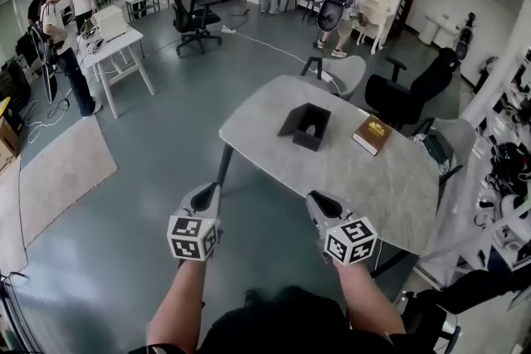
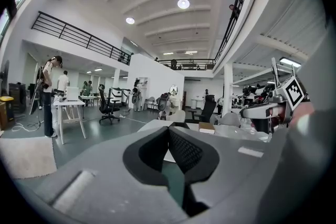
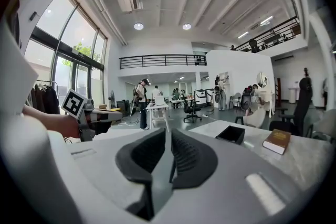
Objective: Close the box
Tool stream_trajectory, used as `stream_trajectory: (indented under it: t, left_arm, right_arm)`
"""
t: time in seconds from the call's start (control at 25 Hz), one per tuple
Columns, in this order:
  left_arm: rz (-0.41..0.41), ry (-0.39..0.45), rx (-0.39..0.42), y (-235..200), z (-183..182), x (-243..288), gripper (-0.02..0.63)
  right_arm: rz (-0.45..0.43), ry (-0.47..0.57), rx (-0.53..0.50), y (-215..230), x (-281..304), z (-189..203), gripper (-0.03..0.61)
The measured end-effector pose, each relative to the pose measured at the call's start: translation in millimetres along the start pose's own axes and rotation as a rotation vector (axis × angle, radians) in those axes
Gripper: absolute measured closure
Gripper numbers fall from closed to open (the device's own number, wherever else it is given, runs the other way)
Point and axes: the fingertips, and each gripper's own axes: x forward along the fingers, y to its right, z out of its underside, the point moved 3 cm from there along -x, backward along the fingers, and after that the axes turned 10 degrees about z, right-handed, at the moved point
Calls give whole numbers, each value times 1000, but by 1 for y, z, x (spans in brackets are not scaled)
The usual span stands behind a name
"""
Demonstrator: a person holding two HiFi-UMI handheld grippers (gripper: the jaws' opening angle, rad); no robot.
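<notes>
Left gripper (image 1: 211, 190): jaws shut tight, nothing in them, held over floor just beside table (image 1: 348, 178). Black box (image 1: 305, 126): open, sits on table top, well apart from both grippers. Right gripper (image 1: 319, 200): jaws together, empty, at near table edge. Brown book (image 1: 372, 134): lies just right of box.

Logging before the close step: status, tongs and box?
Left tongs shut, empty; right tongs same. Box open on table, untouched. Book beside it, not blocking.
</notes>
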Motion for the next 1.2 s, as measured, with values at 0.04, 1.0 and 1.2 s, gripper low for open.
stream_trajectory:
  t: [0.04,1.0,1.2]
  left_arm:
    - [6,-1,4,-1,-1,6,603]
    - [110,-96,17,-14,-23,312,603]
    - [100,-104,9,-17,-28,351,603]
  right_arm:
    - [4,1,0,3,4,-1,540]
    - [18,-69,89,238,200,8,541]
    - [-12,-80,123,265,228,4,541]
